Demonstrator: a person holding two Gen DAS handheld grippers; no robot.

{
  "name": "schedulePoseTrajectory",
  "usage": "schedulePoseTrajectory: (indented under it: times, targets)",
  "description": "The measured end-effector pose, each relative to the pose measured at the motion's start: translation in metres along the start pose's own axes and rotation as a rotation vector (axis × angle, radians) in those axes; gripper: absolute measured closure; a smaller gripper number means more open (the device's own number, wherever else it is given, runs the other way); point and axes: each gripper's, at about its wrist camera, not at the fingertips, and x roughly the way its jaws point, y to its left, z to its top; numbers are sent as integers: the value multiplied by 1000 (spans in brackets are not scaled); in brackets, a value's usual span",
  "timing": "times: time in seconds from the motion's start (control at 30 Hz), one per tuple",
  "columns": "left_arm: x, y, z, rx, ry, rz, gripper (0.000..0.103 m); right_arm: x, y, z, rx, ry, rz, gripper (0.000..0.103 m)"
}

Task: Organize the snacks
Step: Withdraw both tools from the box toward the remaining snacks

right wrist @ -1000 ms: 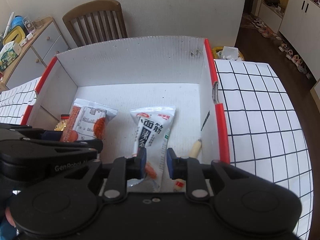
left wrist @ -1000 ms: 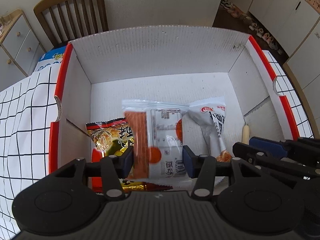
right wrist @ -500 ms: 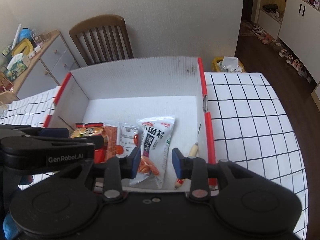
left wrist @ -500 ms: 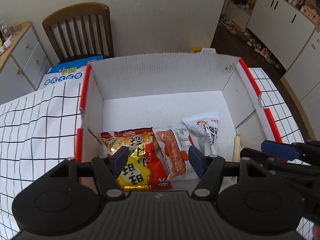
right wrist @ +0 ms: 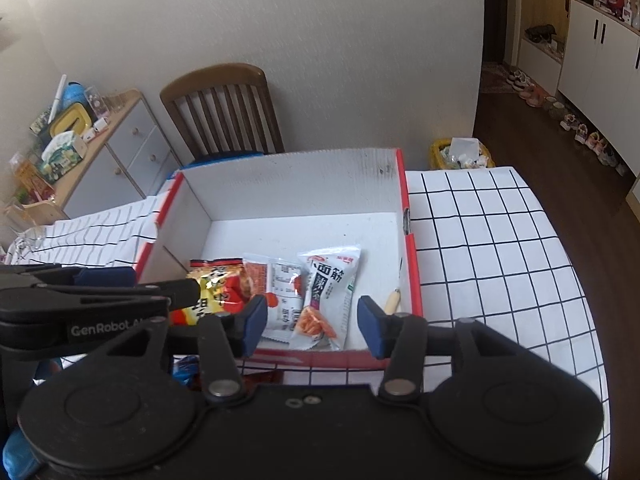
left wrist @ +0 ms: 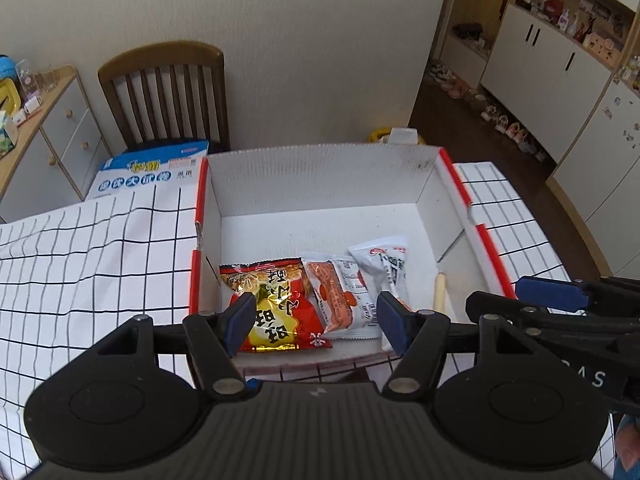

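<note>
A white cardboard box with red rims (left wrist: 320, 178) (right wrist: 288, 176) stands on the checked tablecloth. Along its near wall lie three packets side by side: a red-and-gold snack bag (left wrist: 276, 304) (right wrist: 212, 288), an orange-and-white packet (left wrist: 340, 296) (right wrist: 280, 292) and a white packet with black characters (left wrist: 386, 268) (right wrist: 328, 296). A thin wooden stick (left wrist: 439, 290) (right wrist: 393, 302) lies by the right wall. My left gripper (left wrist: 316, 320) is open and empty, above the box's near edge. My right gripper (right wrist: 312, 322) is open and empty, beside it on the right.
A blue-and-white carton (left wrist: 152, 172) lies behind the box on a wooden chair (left wrist: 168, 92) (right wrist: 224, 108). A grey drawer cabinet (right wrist: 120, 152) stands at the left. The checked tablecloth (left wrist: 92, 256) (right wrist: 488, 240) spreads to both sides of the box.
Both grippers have let go of their packets, opened wider and pulled back and up from the box. The orange-and-white and white packets now lie in the box.
</note>
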Motion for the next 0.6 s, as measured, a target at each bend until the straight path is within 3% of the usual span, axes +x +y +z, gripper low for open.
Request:
schedulePoseTrajectory:
  times: [0.17, 0.6]
  targets:
    - [-26, -1, -10, 6, -37, -6, 37, -25, 5, -8, 6, -38, 32, 42]
    - [-88, 7, -48, -18, -124, -30, 37, -80, 20, -40, -22, -115, 106, 26]
